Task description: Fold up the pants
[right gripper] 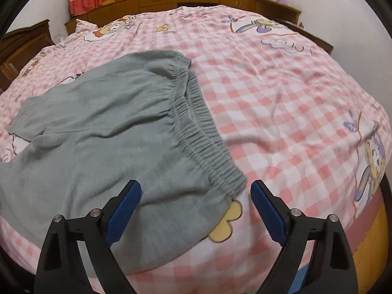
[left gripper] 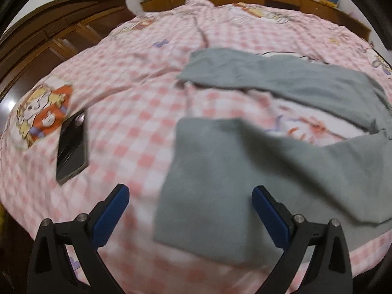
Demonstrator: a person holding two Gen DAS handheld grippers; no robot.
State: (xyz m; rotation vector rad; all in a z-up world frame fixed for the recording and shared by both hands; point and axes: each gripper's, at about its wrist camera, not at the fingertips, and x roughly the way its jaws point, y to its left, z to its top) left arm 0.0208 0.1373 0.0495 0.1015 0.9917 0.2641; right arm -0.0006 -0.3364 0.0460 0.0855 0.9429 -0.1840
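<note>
Grey-green pants [left gripper: 220, 171] lie spread on a pink checked bed sheet [left gripper: 127, 93]. In the left wrist view both legs run leftward, the near leg's hem [left gripper: 196, 235] just ahead of my left gripper [left gripper: 189, 193], which is open and empty above it. In the right wrist view the pants [right gripper: 98, 134] show their elastic waistband [right gripper: 203, 132] running diagonally. My right gripper [right gripper: 196, 188] is open and empty, hovering over the near waistband corner [right gripper: 235, 183].
A black phone [left gripper: 72, 147] lies on the sheet left of the pants. Wooden headboard and cabinets [left gripper: 56, 36] ring the bed's far side. The bed's near edge runs below both grippers; an orange floor [right gripper: 372, 252] shows at lower right.
</note>
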